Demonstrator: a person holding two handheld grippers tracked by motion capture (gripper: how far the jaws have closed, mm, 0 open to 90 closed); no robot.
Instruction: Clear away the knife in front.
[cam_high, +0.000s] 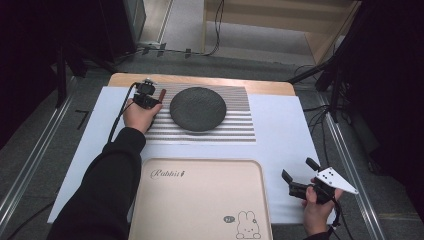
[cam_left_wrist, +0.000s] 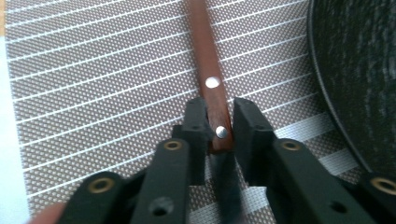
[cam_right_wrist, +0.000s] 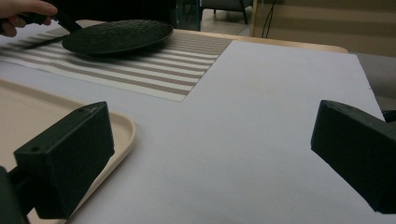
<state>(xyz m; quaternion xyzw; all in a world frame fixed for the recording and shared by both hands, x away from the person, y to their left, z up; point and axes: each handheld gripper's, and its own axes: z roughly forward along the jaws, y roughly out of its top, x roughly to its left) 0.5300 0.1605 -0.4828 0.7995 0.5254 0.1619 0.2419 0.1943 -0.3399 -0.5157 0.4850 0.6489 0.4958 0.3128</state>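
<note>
Clamping down on a brown wooden handle (cam_left_wrist: 211, 70), your left claw (cam_left_wrist: 218, 122) had its two black jaws pressed against the handle's near end, one on each side, just by the nearer of two silver rivets. That handle lay flat on the striped placemat (cam_left_wrist: 93, 93), running away from the claw toward the far side, with the dark round plate (cam_left_wrist: 359, 70) just to its right. From above, your left claw (cam_high: 150, 97) sat at the far left corner of the placemat (cam_high: 235, 125), your hand (cam_high: 140, 116) behind it, and a short length of the handle (cam_high: 162, 94) showed just left of the plate (cam_high: 198, 108). What sort of tool the handle belonged to could not be told; its far end ran out of frame and was too small in the high view.

Your right claw (cam_high: 298, 170) hovered at the near right of the bench, over the white sheet (cam_high: 285, 130), with its jaws standing wide apart and nothing between them. Along its jaws you saw the white sheet (cam_right_wrist: 261, 116), the corner of the beige tray (cam_right_wrist: 116, 128) at the left, and the plate (cam_right_wrist: 116, 35) far off on the placemat (cam_right_wrist: 154, 65). The beige tray (cam_high: 200, 200) lay at the near middle of the bench, printed with a rabbit drawing at its near right corner.
</note>
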